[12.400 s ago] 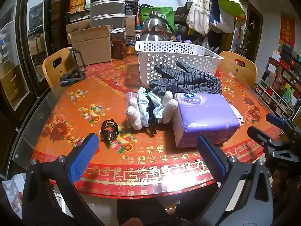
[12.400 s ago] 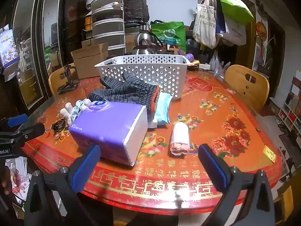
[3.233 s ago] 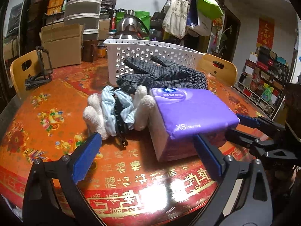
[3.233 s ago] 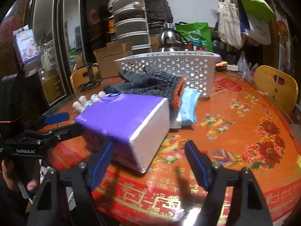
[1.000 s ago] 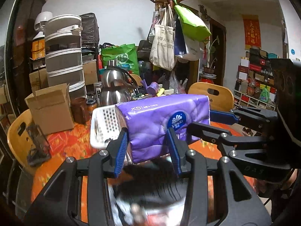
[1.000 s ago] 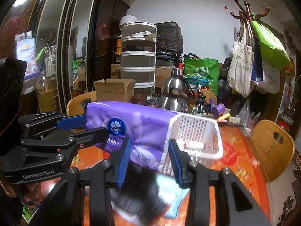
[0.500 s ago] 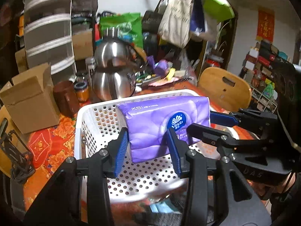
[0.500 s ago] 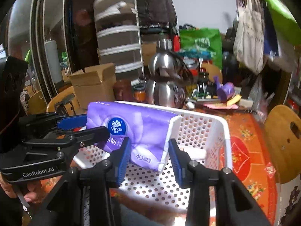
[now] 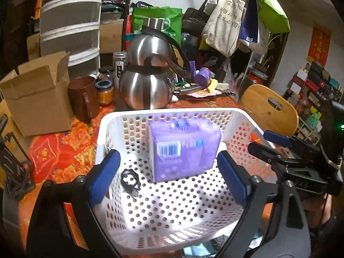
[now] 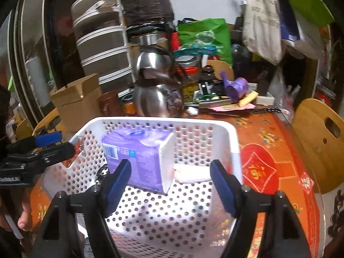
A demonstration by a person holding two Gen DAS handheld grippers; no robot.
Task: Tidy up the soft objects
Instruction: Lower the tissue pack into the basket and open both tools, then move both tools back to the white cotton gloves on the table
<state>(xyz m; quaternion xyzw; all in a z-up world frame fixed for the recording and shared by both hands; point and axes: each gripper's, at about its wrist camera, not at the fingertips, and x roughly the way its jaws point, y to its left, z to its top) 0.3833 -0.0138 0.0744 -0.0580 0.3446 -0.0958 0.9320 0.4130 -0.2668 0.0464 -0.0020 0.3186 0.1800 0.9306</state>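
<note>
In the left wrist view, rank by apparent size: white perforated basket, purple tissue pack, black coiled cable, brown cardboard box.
1. White perforated basket
2. Brown cardboard box, though farther away
3. Purple tissue pack
4. Black coiled cable

purple tissue pack [image 9: 185,150] standing on end, barcode facing out, inside white perforated basket [image 9: 172,210]

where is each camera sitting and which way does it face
Left wrist: on the left gripper, facing down into the white basket; its open blue fingers show, right gripper alongside.
Right wrist: on the right gripper, facing the same basket from the other side; the left gripper shows.
Shared: basket, purple tissue pack, kettle.
</note>
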